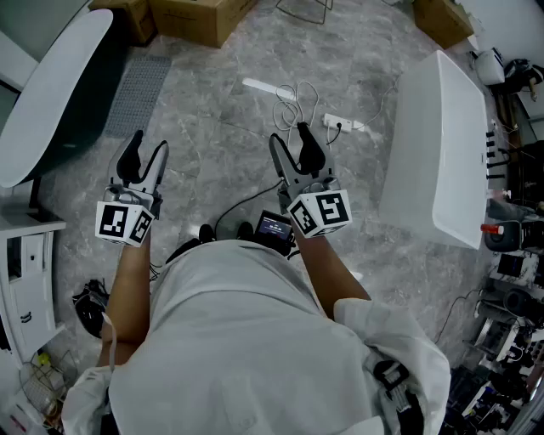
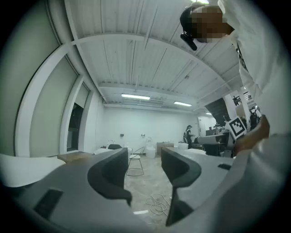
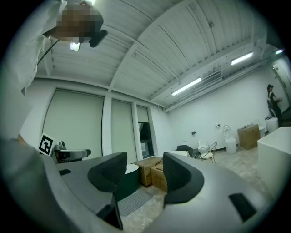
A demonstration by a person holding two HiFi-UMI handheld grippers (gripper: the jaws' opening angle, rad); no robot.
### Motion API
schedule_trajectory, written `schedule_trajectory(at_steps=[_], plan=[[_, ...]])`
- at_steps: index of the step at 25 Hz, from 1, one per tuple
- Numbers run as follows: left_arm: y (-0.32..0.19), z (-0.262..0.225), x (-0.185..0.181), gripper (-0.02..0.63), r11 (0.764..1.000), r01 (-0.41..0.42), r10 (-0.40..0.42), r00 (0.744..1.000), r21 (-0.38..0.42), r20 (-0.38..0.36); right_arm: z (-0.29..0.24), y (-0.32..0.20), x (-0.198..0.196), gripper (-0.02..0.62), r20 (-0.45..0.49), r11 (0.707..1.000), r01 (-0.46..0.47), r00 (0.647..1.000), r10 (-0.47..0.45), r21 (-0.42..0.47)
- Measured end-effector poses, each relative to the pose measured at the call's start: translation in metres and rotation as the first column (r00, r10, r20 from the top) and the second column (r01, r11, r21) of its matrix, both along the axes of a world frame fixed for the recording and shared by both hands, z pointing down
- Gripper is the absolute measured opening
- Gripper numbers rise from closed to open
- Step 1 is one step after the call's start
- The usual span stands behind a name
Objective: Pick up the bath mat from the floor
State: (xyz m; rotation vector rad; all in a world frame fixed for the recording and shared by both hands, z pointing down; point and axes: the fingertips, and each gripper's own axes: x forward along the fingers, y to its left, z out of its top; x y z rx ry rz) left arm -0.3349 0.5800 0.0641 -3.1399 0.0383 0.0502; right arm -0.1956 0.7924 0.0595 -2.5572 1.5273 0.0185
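Head view
- Bath mat (image 1: 136,92): grey and ribbed, lying flat on the marbled floor (image 1: 221,144), tight against the side of the white-topped dark tub (image 1: 51,102).
- Mat's long axis: runs alongside the tub, from the cardboard box (image 1: 200,17) at its far end toward the person; the near end slants a little toward the tub.
- Left gripper (image 1: 146,146): jaws apart with nothing in them, beside the tub's near end, apart from the mat.
- Right gripper (image 1: 291,136): jaws wide apart and empty, well away from the tub, above a white cable (image 1: 293,98).

Left gripper view
- Jaws: spread, with only floor and the looped white cable (image 2: 157,202) in the gap.

Right gripper view
- Jaws: spread, gripping nothing.
- Bath mat (image 3: 136,199): seen low through the gap, beside the tub (image 3: 125,182); its length leads away toward the cardboard boxes (image 3: 154,173).
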Motion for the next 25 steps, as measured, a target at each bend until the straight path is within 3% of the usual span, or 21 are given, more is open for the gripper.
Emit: schedule_trajectory(at_steps=[4, 9, 15, 25], plan=[[-0.001, 0.003, -0.013, 0.232, 1.000, -0.016, 0.016, 1.000, -0.002, 0.004, 0.007, -0.004, -0.007, 0.267, 0.015, 1.000, -0.018, 1.000, 0.019, -0.018], [0.002, -0.004, -0.020, 0.225, 1.000, -0.023, 0.023, 1.000, -0.017, -0.018, -0.003, 0.003, -0.021, 0.267, -0.004, 0.998, 0.000, 1.000, 0.000, 0.056], [0.010, -0.004, -0.023, 0.221, 0.999, -0.037, 0.036, 0.999, -0.023, -0.022, 0.013, 0.016, -0.020, 0.267, 0.024, 1.000, -0.025, 0.999, 0.026, -0.017], [0.027, -0.003, -0.020, 0.218, 0.999, -0.044, 0.043, 0.999, -0.030, -0.015, 0.024, 0.032, -0.021, 0.267, 0.043, 1.000, -0.027, 0.999, 0.027, -0.013]])
